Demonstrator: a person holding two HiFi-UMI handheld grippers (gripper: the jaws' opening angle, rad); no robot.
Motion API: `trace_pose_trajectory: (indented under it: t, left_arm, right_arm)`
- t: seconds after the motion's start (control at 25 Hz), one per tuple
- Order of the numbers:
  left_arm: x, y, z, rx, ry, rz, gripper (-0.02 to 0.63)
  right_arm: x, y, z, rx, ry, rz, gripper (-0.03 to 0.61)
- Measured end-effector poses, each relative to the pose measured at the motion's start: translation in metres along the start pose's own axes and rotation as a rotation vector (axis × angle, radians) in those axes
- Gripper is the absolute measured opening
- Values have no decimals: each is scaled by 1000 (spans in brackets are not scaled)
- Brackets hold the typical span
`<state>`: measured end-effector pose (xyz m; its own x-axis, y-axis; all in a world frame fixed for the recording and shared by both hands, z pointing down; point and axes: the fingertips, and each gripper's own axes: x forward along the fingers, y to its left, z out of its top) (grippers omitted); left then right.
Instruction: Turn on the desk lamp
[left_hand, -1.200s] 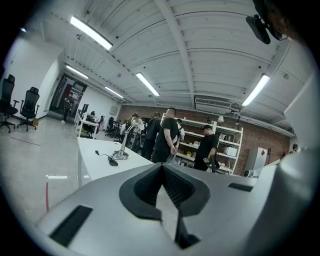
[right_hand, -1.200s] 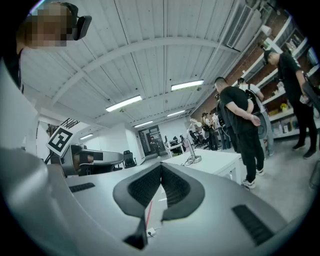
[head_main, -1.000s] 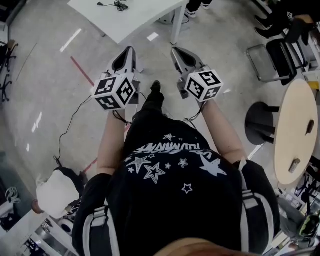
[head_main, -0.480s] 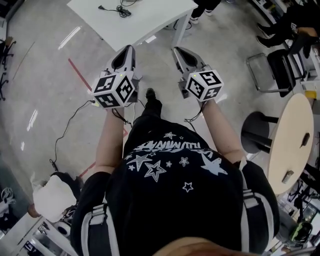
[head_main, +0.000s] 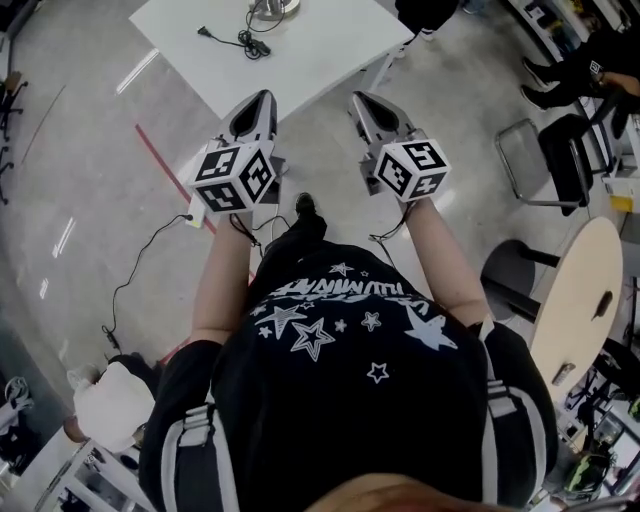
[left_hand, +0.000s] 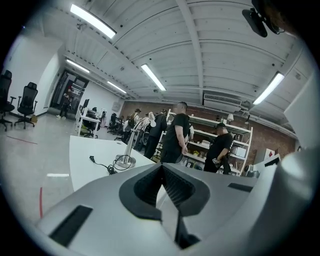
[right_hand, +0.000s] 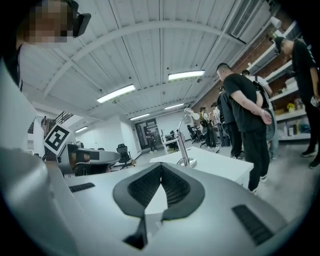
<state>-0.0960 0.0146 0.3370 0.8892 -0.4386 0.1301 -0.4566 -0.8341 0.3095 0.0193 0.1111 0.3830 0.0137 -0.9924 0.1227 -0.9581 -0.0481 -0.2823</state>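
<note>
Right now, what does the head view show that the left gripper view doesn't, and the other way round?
Only the head view: the person's star-print shirt, the marker cubes on the left gripper and right gripper, a red floor line, a round wooden table. Only the left gripper view: its shut jaws close up, the stem of the desk lamp, ceiling light strips, people by shelves. Both: the white table, the lamp base and its black cable.
</note>
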Motion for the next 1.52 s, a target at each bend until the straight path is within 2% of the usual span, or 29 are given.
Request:
trace_pose_trajectory:
  t: [0.28,0.6,0.92,1.16,1.32,1.52]
  left_arm:
    - [54,45,-1,-37,48,6,8]
    - [95,80,-11,-35,106,4,8]
    - [118,92,-7,-38,116,-23,8]
    - [124,96,-10,-50,115,-11,8]
    - [126,98,-8,-53,108,14,8]
    - [135,115,-3,-49,78,128,8]
  right_arm:
    - [73,-25,9,9,29,9,3]
    - [134,-40,3,32,62,15,3]
    - [151,-50,11,32,52,-12,3]
    - [153,-59,16,19,55,-15,3]
    - [163,-61,22,4,58,19,3]
    - [200,-68,29,-21,88,140,3]
